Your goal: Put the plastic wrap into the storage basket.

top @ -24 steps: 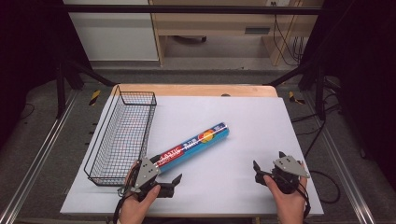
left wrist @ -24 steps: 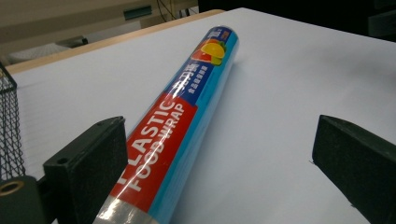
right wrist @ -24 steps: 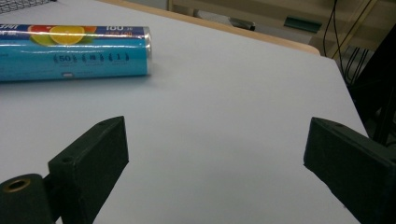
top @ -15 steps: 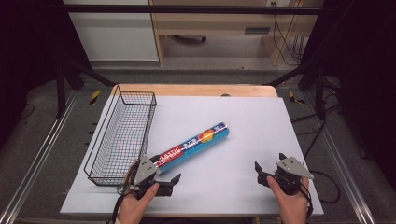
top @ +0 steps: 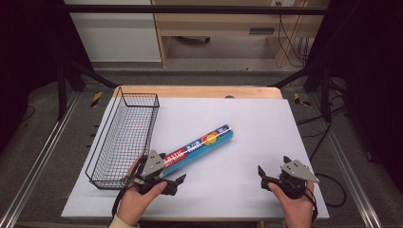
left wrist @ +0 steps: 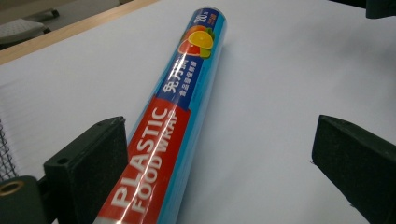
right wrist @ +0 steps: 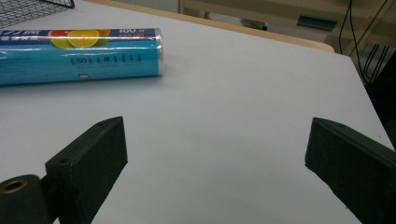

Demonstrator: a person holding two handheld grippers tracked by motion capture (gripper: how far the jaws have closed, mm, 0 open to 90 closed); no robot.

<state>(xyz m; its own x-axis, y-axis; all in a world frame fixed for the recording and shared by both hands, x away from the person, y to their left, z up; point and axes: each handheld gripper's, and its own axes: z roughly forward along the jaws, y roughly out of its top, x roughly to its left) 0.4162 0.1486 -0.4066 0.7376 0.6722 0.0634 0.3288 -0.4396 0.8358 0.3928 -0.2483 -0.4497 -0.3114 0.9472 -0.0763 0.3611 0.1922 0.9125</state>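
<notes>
Blue-and-red plastic wrap roll [top: 198,147], black wire basket [top: 124,136], white table [top: 266,128].

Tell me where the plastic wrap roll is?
In the high view, the plastic wrap roll lies slanted on the white table, right of the wire basket.

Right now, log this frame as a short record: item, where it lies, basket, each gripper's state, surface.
item: roll of plastic food wrap
position: lying flat and slanted on the white sheet, right of the basket
basket: black wire basket at the sheet's left edge, nothing seen in it
left gripper: open, the roll's near end between its jaws, close to one jaw
right gripper: open, nothing between its jaws
</notes>
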